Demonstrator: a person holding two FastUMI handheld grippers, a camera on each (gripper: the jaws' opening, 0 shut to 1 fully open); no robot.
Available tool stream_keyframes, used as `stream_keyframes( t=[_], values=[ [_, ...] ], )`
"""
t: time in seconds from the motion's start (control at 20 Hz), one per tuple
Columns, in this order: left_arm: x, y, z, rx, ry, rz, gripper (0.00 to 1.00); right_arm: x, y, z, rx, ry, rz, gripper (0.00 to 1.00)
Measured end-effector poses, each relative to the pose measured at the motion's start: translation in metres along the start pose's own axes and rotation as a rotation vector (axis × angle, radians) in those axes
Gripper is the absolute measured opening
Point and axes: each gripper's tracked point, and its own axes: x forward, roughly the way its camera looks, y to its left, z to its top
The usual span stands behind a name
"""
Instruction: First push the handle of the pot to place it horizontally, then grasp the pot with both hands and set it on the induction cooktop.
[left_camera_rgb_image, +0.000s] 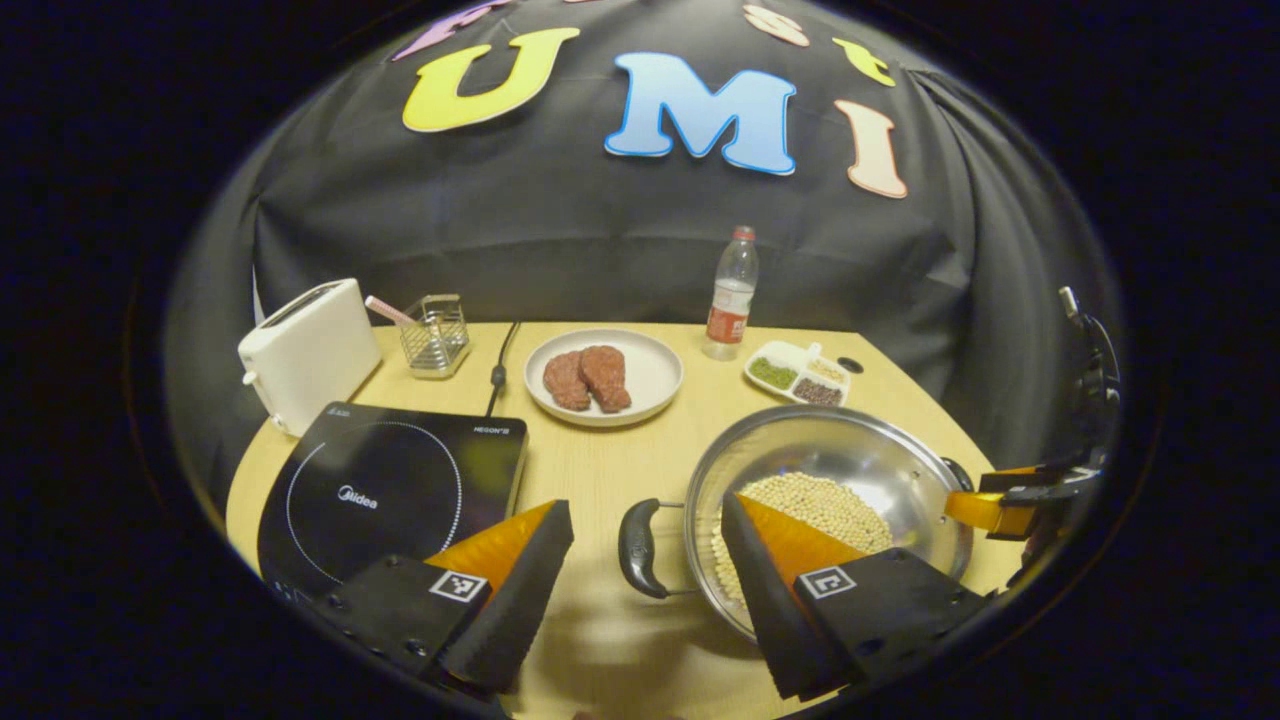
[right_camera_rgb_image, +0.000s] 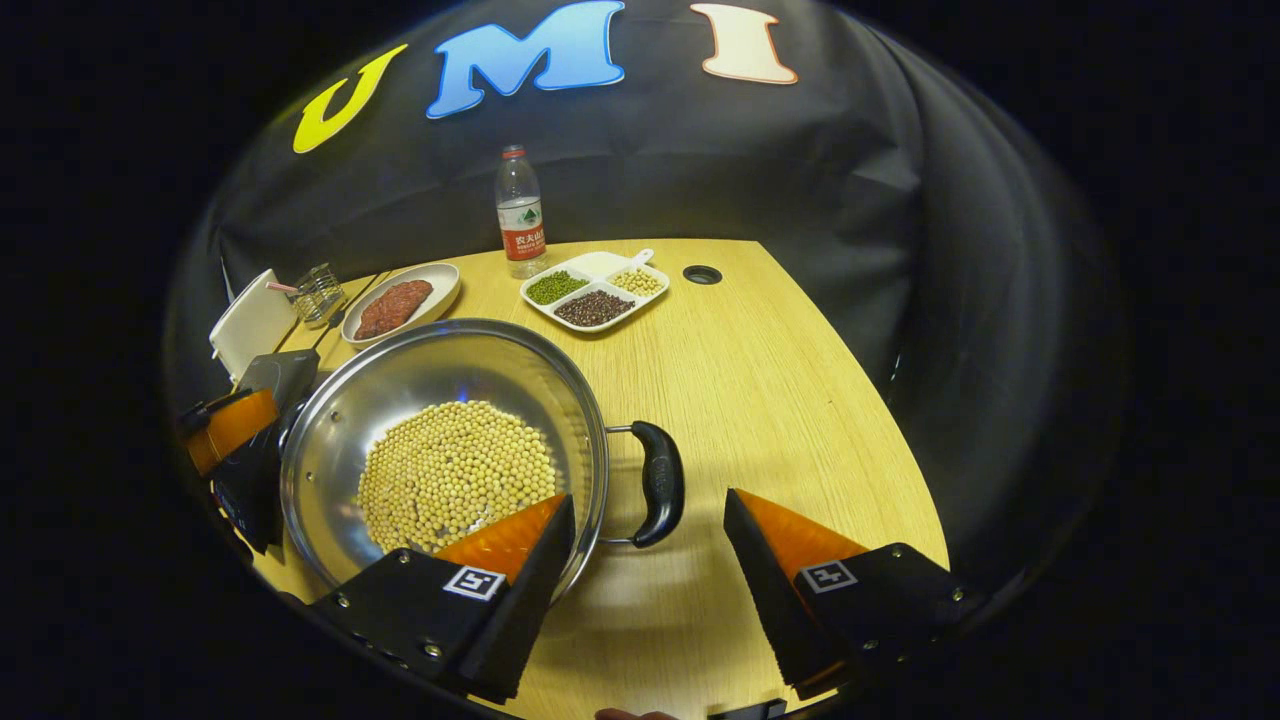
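Two tongs, left (left_camera_rgb_image: 645, 575) and right (right_camera_rgb_image: 650, 580), spread wide, each straddling one pot (right_camera_rgb_image: 440, 440) handle, ungripped. Pot on surface (right_camera_rgb_image: 780, 400) beside cooktop (left_camera_rgb_image: 385, 490); handles level; lift and placement outstanding.

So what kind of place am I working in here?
Likely a mock kitchen table in a recording booth: an induction cooktop, a toaster, a pot of beans on a wooden table.
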Motion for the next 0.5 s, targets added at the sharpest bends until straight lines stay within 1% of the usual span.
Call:
stream_keyframes(
  t=[0.1,0.15,0.2,0.25,0.4,0.45,0.5],
  values=[
    [0.011,0.0,-0.01,-0.002,0.025,-0.003,0.96,0.008,0.002,-0.001,0.013,0.008,-0.002,0.92],
    [0.016,0.001,-0.015,0.005,0.039,-0.003,0.98,0.012,0.003,-0.002,0.019,0.013,0.0,0.92],
    [0.021,0.0,-0.018,0.013,0.049,-0.006,0.96,0.016,0.004,-0.003,0.024,0.017,0.001,0.92],
    [0.025,-0.001,-0.021,0.023,0.055,-0.011,0.99,0.019,0.005,-0.003,0.027,0.018,0.003,0.92],
    [0.034,-0.002,-0.031,0.044,0.084,-0.02,0.98,0.027,0.004,-0.003,0.033,0.024,-0.005,0.92],
    [0.037,-0.001,-0.035,0.045,0.096,-0.021,0.98,0.029,0.003,-0.004,0.037,0.027,-0.006,0.88],
    [0.039,-0.003,-0.036,0.036,0.102,-0.032,0.99,0.032,0.002,-0.003,0.04,0.029,-0.009,0.88]
  ],
)
